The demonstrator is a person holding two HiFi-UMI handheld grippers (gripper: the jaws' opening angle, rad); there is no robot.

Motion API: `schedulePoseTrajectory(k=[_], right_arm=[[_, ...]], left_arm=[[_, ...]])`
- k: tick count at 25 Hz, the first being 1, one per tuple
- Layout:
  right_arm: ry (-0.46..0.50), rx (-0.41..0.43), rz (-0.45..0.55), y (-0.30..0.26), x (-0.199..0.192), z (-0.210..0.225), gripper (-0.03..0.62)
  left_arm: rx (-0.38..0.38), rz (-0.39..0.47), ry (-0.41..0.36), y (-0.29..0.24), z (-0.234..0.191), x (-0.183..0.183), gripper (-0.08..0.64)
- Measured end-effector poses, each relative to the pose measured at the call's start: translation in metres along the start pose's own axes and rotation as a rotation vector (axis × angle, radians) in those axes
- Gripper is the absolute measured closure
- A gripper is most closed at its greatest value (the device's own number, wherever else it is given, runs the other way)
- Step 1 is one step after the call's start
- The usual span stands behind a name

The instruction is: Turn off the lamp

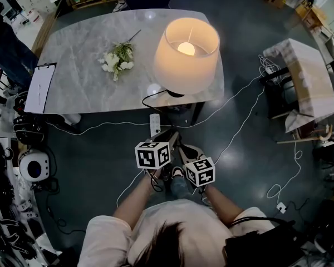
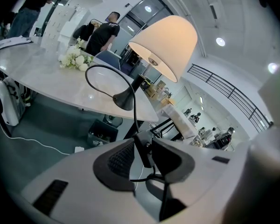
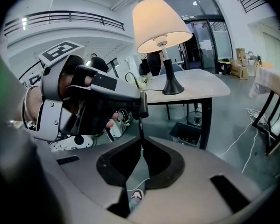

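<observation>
The left tongs [image 2: 143, 143] were pinched on the switch [image 2: 144, 155], and the right tongs [image 3: 141, 144] were clamped on the cord [image 3: 141, 127] below it. The lamp [image 1: 186, 54], set at the worktop's [image 1: 83, 54] near edge, was lit, so switching off was judged undone. Two tongs, one switch, one cord and one lamp were counted.

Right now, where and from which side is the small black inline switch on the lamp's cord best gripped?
Probably grip the small black inline switch across its side faces, coming square to the thin black cord, which leaves both its ends.
</observation>
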State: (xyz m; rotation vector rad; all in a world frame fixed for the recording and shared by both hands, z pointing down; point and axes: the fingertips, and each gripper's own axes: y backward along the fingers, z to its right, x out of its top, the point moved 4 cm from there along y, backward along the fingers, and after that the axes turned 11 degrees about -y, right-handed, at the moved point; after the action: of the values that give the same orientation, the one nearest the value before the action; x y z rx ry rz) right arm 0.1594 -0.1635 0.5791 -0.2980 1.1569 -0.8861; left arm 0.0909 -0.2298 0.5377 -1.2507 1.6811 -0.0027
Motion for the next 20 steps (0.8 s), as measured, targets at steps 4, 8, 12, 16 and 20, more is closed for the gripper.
schedulePoseTrajectory(k=[4,8,12,16,20], right_arm=[[0.001,0.004,0.002,-0.0015,0.0012,0.0004,0.577],[0.0,0.005,0.0,-0.0011,0.0011,0.0018,0.577],[0.006,0.007,-0.005,-0.001,-0.0001,0.0022,0.577],[0.01,0.009,-0.015,-0.0006,-0.0018,0.004,0.577],[0.014,0.01,-0.018,-0.0004,-0.004,0.0053,0.577]], left_arm=[[0.006,0.003,0.0,0.0003,-0.0005,0.0013,0.439],[0.008,-0.002,-0.004,-0.0004,0.0014,0.0019,0.44],[0.009,-0.003,-0.013,-0.0008,0.0029,0.001,0.446],[0.011,-0.001,-0.024,-0.0035,0.0068,0.0006,0.465],[-0.004,0.02,0.031,-0.0036,0.0094,0.0024,0.514]])
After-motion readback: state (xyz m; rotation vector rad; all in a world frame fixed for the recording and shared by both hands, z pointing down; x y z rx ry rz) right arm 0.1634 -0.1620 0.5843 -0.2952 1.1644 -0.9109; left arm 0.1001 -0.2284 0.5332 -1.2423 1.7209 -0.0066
